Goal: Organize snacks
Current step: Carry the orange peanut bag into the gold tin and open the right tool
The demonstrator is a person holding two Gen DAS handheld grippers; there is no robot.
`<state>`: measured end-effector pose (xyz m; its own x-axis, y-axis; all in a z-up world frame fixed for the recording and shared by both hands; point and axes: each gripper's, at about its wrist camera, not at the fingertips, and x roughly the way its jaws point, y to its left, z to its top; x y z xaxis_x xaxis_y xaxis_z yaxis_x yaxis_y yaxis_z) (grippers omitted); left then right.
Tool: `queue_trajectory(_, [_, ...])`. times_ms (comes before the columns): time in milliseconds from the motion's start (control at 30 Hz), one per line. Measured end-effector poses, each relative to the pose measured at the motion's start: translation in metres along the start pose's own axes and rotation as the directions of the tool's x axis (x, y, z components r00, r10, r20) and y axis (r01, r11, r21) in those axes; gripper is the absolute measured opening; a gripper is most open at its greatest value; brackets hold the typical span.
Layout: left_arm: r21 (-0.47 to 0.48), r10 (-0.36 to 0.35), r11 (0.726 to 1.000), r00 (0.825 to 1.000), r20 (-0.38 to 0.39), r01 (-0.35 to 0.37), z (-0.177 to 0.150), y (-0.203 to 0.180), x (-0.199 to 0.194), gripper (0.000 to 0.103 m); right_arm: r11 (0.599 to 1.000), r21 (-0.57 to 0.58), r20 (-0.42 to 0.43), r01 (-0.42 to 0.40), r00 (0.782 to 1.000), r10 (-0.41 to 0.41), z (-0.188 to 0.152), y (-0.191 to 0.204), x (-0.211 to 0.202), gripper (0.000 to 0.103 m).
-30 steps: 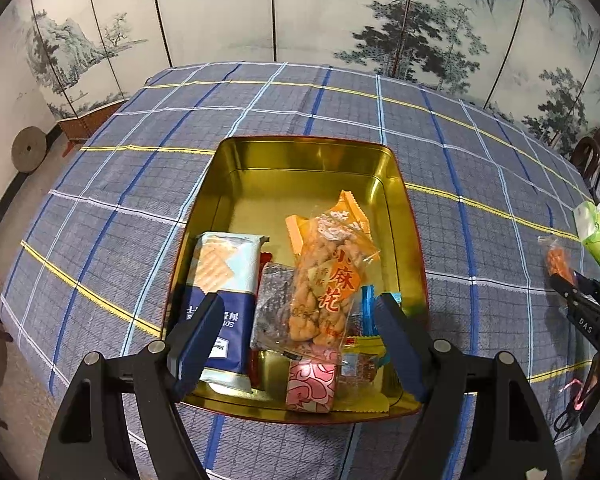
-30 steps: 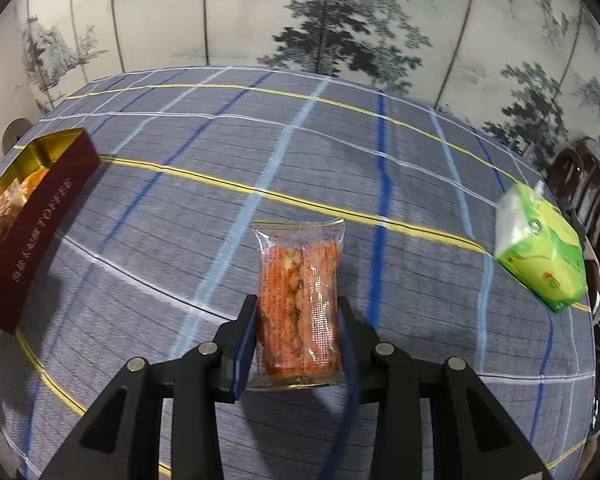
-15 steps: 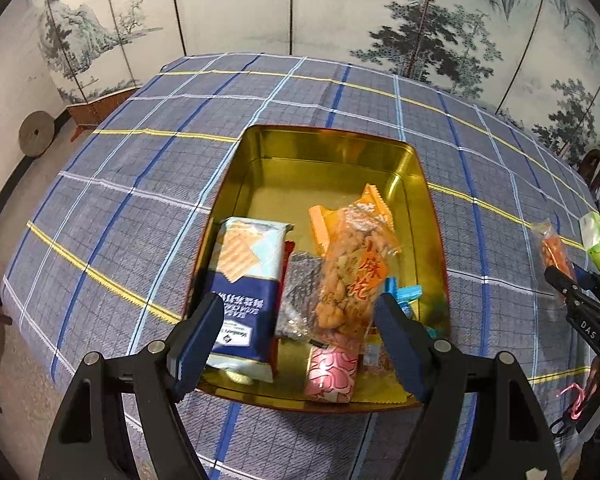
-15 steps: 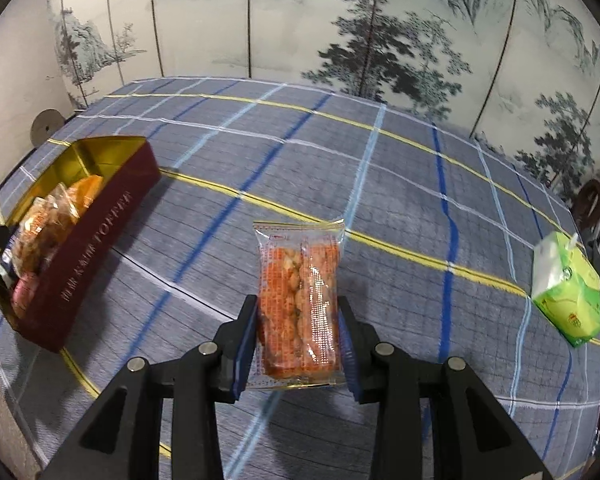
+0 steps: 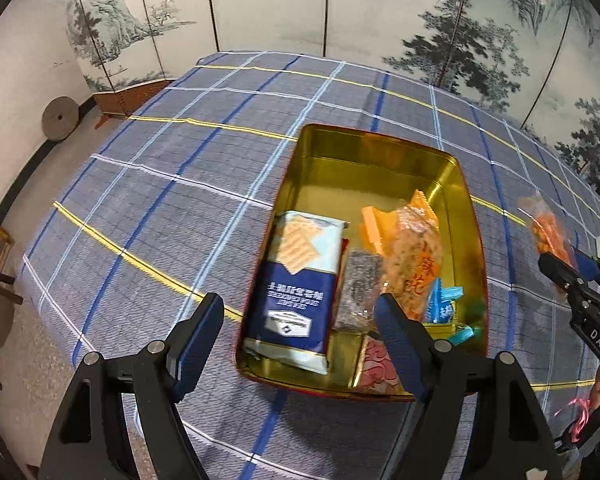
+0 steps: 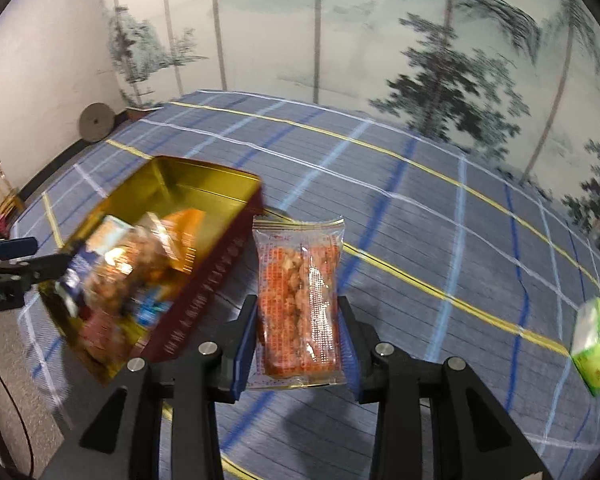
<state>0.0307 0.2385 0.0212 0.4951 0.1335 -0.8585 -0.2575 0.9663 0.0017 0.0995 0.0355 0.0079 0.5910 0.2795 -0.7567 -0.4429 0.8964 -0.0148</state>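
Note:
A gold tin (image 5: 364,160) with red outer walls sits on the checked cloth. It holds a blue cracker pack (image 5: 296,280), a dark packet (image 5: 360,280), an orange twist-snack bag (image 5: 412,256), a pink sweet (image 5: 376,364) and small blue sweets (image 5: 444,304). My left gripper (image 5: 300,320) hangs open above the tin's near left corner, with nothing between its pads. My right gripper (image 6: 298,332) is shut on a clear packet of orange snacks (image 6: 300,296), held off the cloth just right of the tin (image 6: 208,292). That packet (image 5: 548,232) also shows at the right edge of the left wrist view.
A green packet (image 6: 596,344) lies on the cloth far right. The blue checked tablecloth (image 5: 180,200) spreads left of and behind the tin. A painted folding screen (image 5: 380,8) stands behind the table, and a round stone disc (image 5: 60,118) leans against the wall at left.
My right gripper has carried the orange packet left and a little up, from open cloth to right beside the tin. My left gripper has drifted left, so the tin sits further right in its view.

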Motion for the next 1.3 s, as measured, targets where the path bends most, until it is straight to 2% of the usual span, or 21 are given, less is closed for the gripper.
queue_trajectory(333, [-0.028,0.043,0.999,0.999,-0.002,-0.043,-0.003,0.024,-0.002,0.075,0.993,-0.091,0.010,-0.082,0.996,0.083,0.013,0.059,0.003,0.037])
queue_trajectory(633, [-0.047,0.068,0.997,0.997,-0.021,-0.069,-0.006,0.043,0.001,0.075,0.982,-0.159,-0.006,-0.105,0.994,0.105,0.016,0.093,0.011,0.037])
queue_trajectory(1100, [-0.086,0.090,0.992,0.996,-0.021,-0.092,-0.010,0.063,-0.004,0.076,0.979,-0.166,-0.043,-0.118,0.993,0.113,0.019,0.114,0.039,0.037])
queue_trajectory(1300, [-0.108,0.101,0.989,0.994,-0.036,-0.105,-0.016,0.074,-0.003,0.076,0.980,-0.162,-0.029,-0.119,0.993,0.116,0.027,0.124,0.047,0.037])
